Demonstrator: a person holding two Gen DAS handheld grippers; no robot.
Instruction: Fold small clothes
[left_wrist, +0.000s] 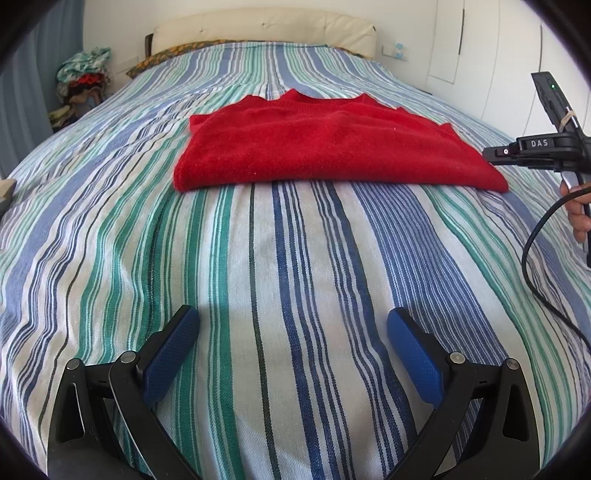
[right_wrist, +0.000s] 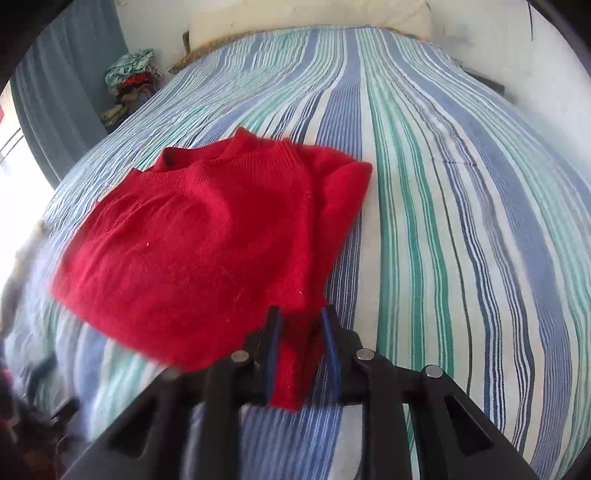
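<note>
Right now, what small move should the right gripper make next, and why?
Probably open a little wider and draw back. The red sweater already lies folded on the bed, yet a corner still sits between the right gripper jaws, which do not visibly pinch it.

Sweater (left_wrist: 332, 147) lies folded flat on the bed (left_wrist: 295, 277), about mid-bed, neckline toward the headboard (left_wrist: 266, 27) behind it. Left gripper (left_wrist: 293, 328) sits over bare bedspread well in front of the sweater; right gripper (right_wrist: 301, 317) is at the sweater's near right corner, jaws either side of that corner. Clothes pile (left_wrist: 85, 77) is off the bed's far left, beside the headboard.
</note>
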